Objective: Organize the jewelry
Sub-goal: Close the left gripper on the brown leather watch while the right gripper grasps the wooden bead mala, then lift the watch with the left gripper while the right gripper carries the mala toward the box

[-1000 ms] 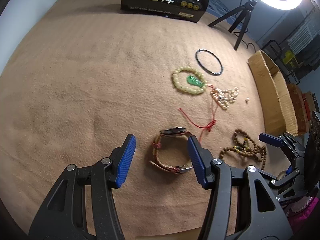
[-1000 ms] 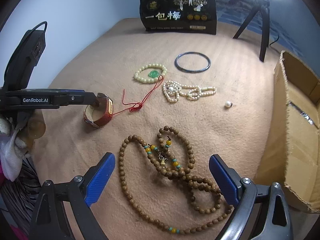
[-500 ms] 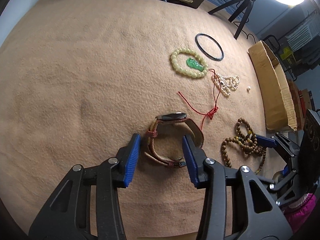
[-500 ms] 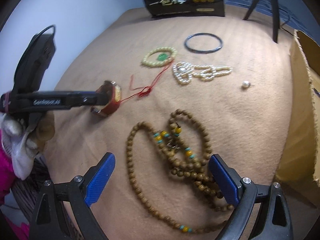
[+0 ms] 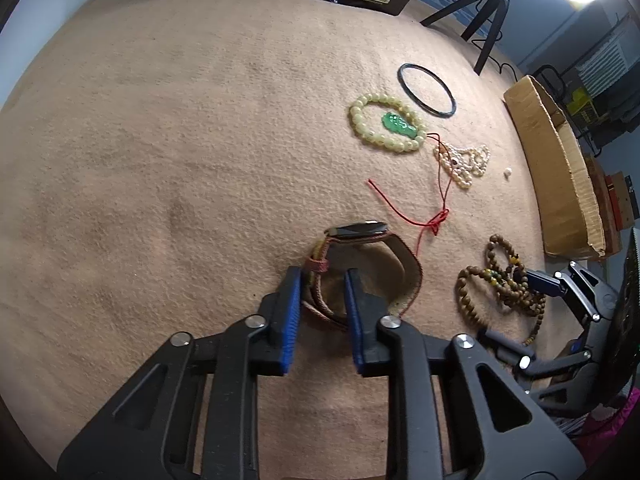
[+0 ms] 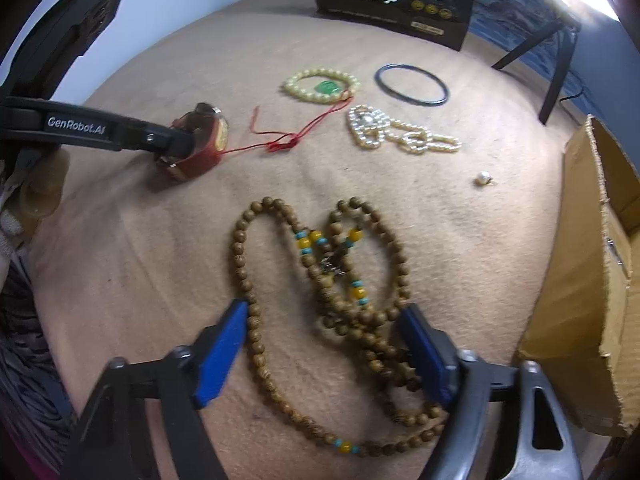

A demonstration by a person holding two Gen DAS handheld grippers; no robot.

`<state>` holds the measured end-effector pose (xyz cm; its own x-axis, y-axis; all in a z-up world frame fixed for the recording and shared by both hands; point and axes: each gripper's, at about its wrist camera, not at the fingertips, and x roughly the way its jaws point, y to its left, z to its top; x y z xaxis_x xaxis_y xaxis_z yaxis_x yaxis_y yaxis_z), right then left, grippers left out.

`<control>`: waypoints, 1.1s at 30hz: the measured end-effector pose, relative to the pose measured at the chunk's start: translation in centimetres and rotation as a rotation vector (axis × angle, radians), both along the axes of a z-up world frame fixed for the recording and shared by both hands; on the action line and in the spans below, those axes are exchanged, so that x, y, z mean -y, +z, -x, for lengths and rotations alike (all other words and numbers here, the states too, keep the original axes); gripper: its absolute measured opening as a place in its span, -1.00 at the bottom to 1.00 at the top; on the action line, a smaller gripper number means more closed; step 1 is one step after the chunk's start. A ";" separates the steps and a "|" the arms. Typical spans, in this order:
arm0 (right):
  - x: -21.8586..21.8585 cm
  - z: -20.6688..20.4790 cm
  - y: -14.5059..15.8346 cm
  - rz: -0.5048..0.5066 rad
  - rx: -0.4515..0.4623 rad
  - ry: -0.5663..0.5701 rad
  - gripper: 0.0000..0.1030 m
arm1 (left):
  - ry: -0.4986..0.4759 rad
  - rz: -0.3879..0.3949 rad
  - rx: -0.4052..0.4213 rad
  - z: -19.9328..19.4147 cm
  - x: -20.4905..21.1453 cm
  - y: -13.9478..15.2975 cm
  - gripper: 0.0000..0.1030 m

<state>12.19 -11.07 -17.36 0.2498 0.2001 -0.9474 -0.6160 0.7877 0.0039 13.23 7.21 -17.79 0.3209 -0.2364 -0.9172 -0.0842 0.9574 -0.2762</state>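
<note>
Left gripper point(image 5: 320, 304), lower centre of frame, is clamped on the watch point(image 5: 360, 264) strap. Right gripper point(image 6: 332, 352) stands apart, straddling the wooden bead necklace point(image 6: 320, 276).

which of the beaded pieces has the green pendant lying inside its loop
The pale yellow bead bracelet, beside the black bangle. The green pendant lies inside it; the pearl strand and brown wooden beads hold none.

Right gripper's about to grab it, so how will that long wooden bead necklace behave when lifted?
The wooden bead necklace lies in tangled loops, so it will probably hang limp and swing. The right gripper brackets only a few strands; the rest may trail or snag.
</note>
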 end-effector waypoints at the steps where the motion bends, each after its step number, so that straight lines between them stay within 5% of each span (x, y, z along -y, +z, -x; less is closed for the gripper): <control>1: 0.2 -0.2 0.2 -0.001 0.002 -0.010 0.10 | 0.001 0.002 0.001 0.0 -0.1 0.0 -0.67; 4: 1.7 -1.4 0.7 -0.020 0.000 -0.049 -0.50 | 0.008 0.004 0.007 0.0 -0.2 0.1 -0.73; 6: 2.4 -2.6 0.5 -0.033 -0.007 -0.073 -0.67 | 0.012 0.006 0.012 0.0 -0.2 0.2 -0.76; 22: 3.2 -2.0 5.3 -0.126 0.129 -0.155 -0.79 | 0.058 -0.003 0.122 1.4 -2.0 3.5 -0.77; 33: 6.1 -2.1 10.7 -0.246 0.239 -0.241 -0.93 | 0.000 0.040 0.214 1.2 1.4 7.3 -0.77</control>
<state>14.30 -17.14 -6.64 0.5241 0.3220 -0.7885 -0.4203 0.9030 0.0894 12.00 5.84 -10.48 0.5076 -0.2709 -0.8179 -0.0196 0.9454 -0.3253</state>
